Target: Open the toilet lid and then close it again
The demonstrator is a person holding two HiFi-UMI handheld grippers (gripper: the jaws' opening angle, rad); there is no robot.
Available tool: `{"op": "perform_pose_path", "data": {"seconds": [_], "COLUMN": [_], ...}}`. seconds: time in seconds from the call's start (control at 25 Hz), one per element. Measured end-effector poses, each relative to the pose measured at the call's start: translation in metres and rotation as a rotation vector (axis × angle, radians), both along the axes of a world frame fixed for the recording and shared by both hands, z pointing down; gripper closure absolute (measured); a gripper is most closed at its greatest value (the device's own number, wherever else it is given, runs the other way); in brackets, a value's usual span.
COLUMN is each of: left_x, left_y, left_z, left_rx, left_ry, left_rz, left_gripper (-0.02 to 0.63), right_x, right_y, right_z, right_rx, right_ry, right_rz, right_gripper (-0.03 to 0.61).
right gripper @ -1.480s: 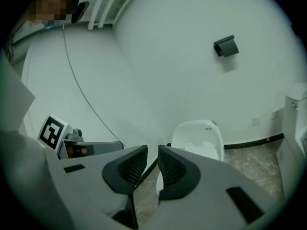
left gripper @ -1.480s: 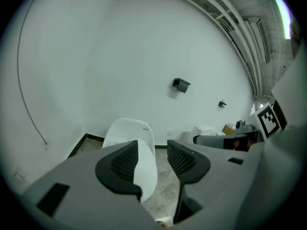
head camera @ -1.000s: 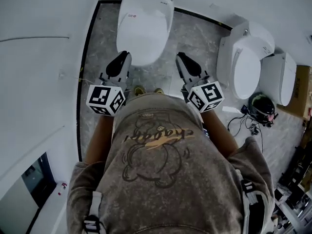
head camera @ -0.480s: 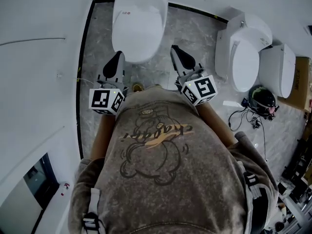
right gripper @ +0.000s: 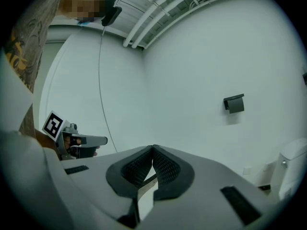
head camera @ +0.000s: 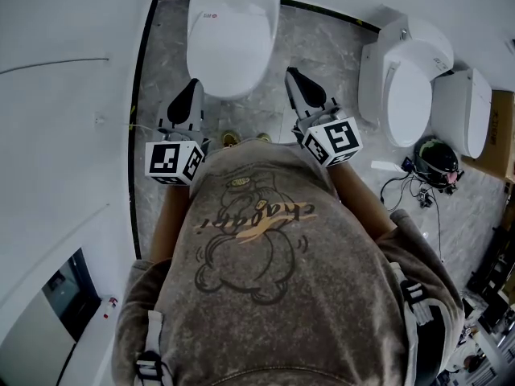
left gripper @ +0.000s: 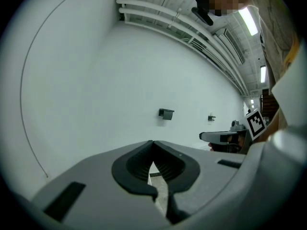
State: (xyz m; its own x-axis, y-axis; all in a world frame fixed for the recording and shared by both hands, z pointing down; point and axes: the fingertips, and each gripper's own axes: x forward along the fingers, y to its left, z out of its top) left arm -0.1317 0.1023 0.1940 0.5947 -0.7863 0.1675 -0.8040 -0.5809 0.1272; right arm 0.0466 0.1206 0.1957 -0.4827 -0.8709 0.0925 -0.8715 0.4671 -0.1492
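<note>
Head view: white toilet sits at top centre of the frame on the grey marbled floor, lid down flat over the bowl. Left gripper is just below-left of the toilet's front edge, right gripper just below-right, both clear of the toilet, not touching it. The marker cubes, left and right, sit lower at the person's grey printed sweatshirt, which fills the bottom half of the frame. In the left gripper view, the left gripper has its dark ribbed fingers pressed together at the tips, with a sliver of floor showing behind them. In the right gripper view, the right gripper is the same, fingers closed tip to tip, pinching nothing. Both point at a plain white wall with a small dark wall box. Two more white toilets stand at the right edge of the head view, with a dark helmet-like object and cables on the floor beneath them.
</note>
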Motion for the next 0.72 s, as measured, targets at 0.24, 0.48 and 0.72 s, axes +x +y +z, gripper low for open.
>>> {"op": "perform_pose_path", "data": {"seconds": [0.24,0.48,0.72], "left_x": [-0.007,-0.014,-0.019], "left_y": [0.000,0.004,0.001], "left_z": [0.005,0.004,0.004], "left_rx": [-0.012,-0.016,-0.020], "left_ry": [-0.012,-0.009,-0.009], "left_rz": [-0.014,-0.032,-0.036], "left_gripper": [0.604,0.604,0.604], "right_x": [-0.005,-0.015,-0.020], "right_y": [-0.007,-0.007,-0.012], "right_z": [0.003,0.003,0.003], "right_rx": [0.001,-0.002,-0.001], "right_ry": [-0.001,0.001,0.009], "right_rz": [-0.009,-0.027,-0.028], "right_gripper": [0.552,0.552,0.552]}}
